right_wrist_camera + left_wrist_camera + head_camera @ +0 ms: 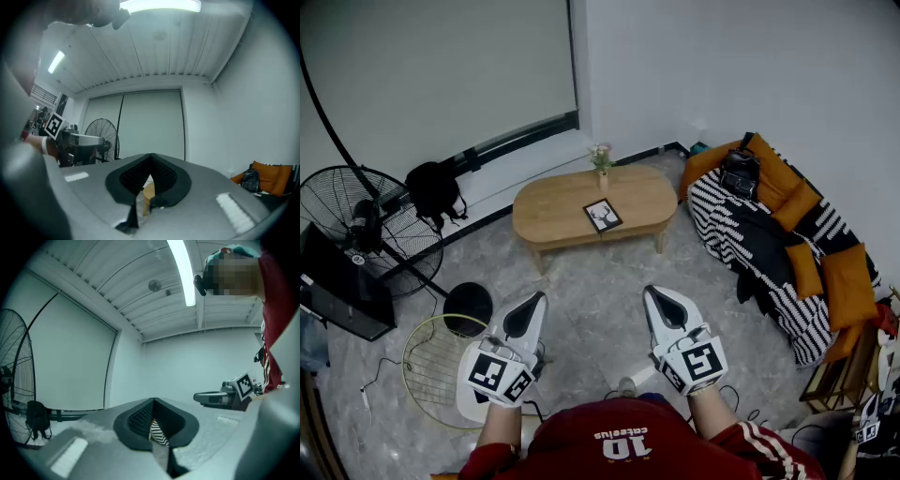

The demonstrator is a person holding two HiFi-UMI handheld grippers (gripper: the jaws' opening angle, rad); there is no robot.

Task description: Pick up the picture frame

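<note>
Picture frame (602, 215) flat on the oval table (553, 208).
Left gripper (532, 305) and right gripper (664, 302) hover well short, jaws together, empty.

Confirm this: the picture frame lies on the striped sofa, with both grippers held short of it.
Wrong place: the head view shows the picture frame lying on the oval wooden table; the left gripper and right gripper are indeed short of it.
</note>
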